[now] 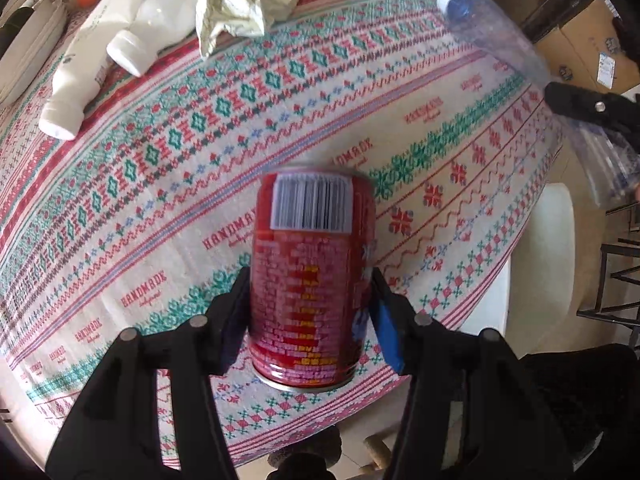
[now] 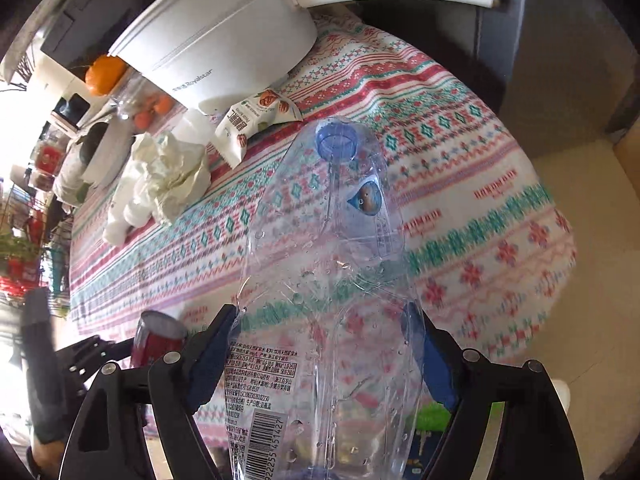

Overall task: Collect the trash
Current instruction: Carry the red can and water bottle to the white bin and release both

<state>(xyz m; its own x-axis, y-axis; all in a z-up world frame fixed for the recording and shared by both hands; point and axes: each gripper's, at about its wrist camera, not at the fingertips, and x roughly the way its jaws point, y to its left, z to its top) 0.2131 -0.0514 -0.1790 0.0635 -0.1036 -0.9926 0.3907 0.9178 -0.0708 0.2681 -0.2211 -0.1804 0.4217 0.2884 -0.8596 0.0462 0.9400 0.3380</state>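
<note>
My left gripper (image 1: pixel 310 292) is shut on a red drink can (image 1: pixel 312 276) and holds it above the patterned tablecloth (image 1: pixel 168 184). My right gripper (image 2: pixel 324 320) is shut on a clear plastic bottle (image 2: pixel 320 320) with a blue cap (image 2: pixel 336 140), held above the table. The bottle also shows in the left wrist view (image 1: pixel 500 36) at the upper right, and the can shows in the right wrist view (image 2: pixel 154 338) at the lower left. Crumpled paper (image 1: pixel 244 0) lies at the table's far side, also in the right wrist view (image 2: pixel 168 176).
Two white bottles (image 1: pixel 100 48) lie on the table at the far left. A white pot (image 2: pixel 224 40), a snack packet (image 2: pixel 260 116) and oranges (image 2: pixel 106 74) stand at the far side. Cardboard boxes (image 1: pixel 580 48) sit on the floor beyond the table edge.
</note>
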